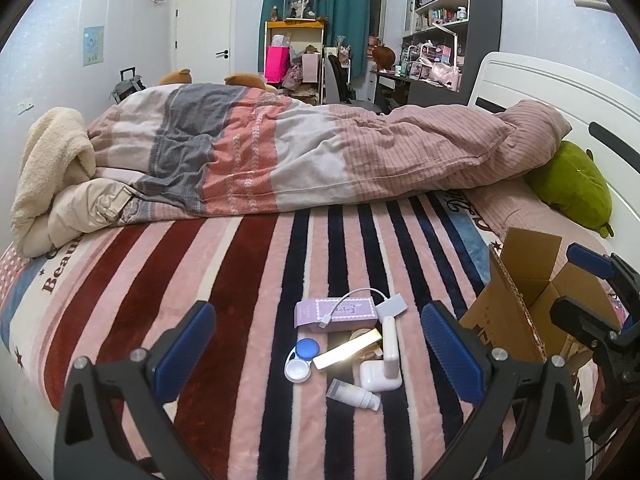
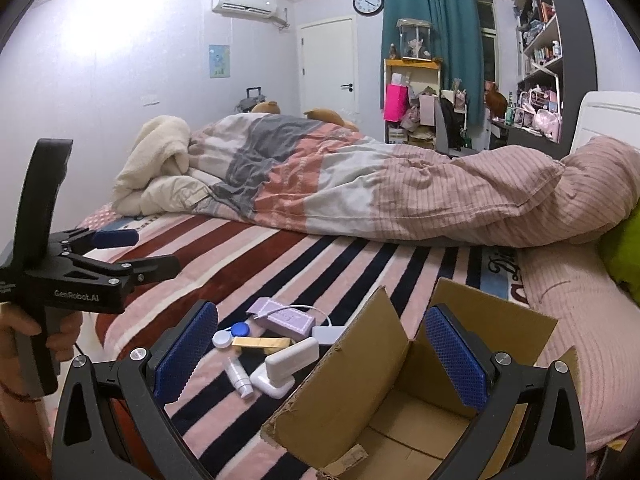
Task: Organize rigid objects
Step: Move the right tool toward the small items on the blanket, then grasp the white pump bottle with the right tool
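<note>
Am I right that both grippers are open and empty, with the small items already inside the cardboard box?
Not quite. The right wrist view shows the cardboard box empty; the small items lie on the striped blanket beside it. Both the left gripper and right gripper are open and empty.

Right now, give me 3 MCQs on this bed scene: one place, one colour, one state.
1. Where is the box relative to the pile?
A. left of it
B. right of it
C. on top of it

2. What colour is the lens case cap?
A. blue
B. red
C. green

3. How do the left gripper jaws stand?
A. shut on the bottle
B. shut, empty
C. open, empty

Key: B, the left view shows the box at the pile's right. A, the cap is blue beside its white half. C, the pads stand wide apart either side of the pile, holding nothing.
</note>
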Motion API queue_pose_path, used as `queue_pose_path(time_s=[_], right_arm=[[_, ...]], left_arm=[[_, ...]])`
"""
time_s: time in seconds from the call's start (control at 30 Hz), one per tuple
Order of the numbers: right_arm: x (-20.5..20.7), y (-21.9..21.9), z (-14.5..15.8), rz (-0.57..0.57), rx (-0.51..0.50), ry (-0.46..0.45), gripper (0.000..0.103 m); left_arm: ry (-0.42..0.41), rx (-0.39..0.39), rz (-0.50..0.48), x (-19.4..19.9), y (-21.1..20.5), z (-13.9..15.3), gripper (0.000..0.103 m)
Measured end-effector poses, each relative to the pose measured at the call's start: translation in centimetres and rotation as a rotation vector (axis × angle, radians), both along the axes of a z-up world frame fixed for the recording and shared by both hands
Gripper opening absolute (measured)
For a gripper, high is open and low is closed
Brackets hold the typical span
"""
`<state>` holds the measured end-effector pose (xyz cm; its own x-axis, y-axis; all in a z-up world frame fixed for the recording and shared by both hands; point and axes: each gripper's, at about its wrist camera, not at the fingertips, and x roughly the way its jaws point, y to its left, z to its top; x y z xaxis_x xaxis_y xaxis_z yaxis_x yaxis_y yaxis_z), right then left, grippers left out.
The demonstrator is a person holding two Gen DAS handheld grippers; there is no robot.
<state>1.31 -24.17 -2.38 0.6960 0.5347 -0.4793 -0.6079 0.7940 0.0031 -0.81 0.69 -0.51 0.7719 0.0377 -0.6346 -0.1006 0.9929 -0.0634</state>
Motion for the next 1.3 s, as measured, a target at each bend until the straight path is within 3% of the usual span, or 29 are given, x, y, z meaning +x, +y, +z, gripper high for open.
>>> queue_pose_path(time_s=[0.3, 0.4, 0.43, 0.47, 0.6, 0.7, 0.87, 1.0, 1.17, 1.3], right_arm=[[-1.2, 0.3, 0.6, 0.037, -0.003, -0.034, 0.103], [-2.4, 2.5, 1.0, 0.032, -0.066, -0.110, 0.103], [-2.8, 3.5, 1.0, 0.052, -0.069, -0.116, 0.100], [-3.0, 4.8, 0.9, 0.090, -0.078, -0.106, 0.090], [-2.4, 9.6, -1.6, 0.226, -0.119, 0.039, 0.056], [-2.2, 13.0, -4.9, 0.315, -0.134, 0.155, 0.046], [-1.0, 15.7, -11.2, 0.341, -0.218, 0.337, 0.039], [0.8, 15.9, -15.2, 0.289, -0.302, 0.395, 0.038], [2.5, 16.0, -16.6, 0.305, -0.358, 0.425, 0.038], [3.2, 15.6, -16.5, 0.348, -0.331, 0.481, 0.038]], left_arm=[[-0.024, 0.003, 0.019, -0.7, 1.0, -0.1, 0.102], [-0.032, -0.051, 0.047, -1.1, 3.5, -0.7, 0.102], [-0.036, -0.058, 0.058, -1.3, 4.4, -1.0, 0.102], [-0.039, -0.053, 0.072, -1.5, 5.4, -1.4, 0.102], [-0.012, -0.026, 0.109, -1.8, 8.7, -3.9, 0.102], [0.040, -0.047, 0.111, -1.9, 10.6, -6.2, 0.102], [0.101, -0.063, 0.094, -2.2, 12.1, -9.5, 0.102], [0.124, -0.083, 0.067, -2.6, 12.6, -11.0, 0.102], [0.111, -0.100, 0.023, -2.8, 12.3, -11.2, 0.102], [0.089, -0.131, -0.031, -2.5, 12.3, -10.7, 0.102]])
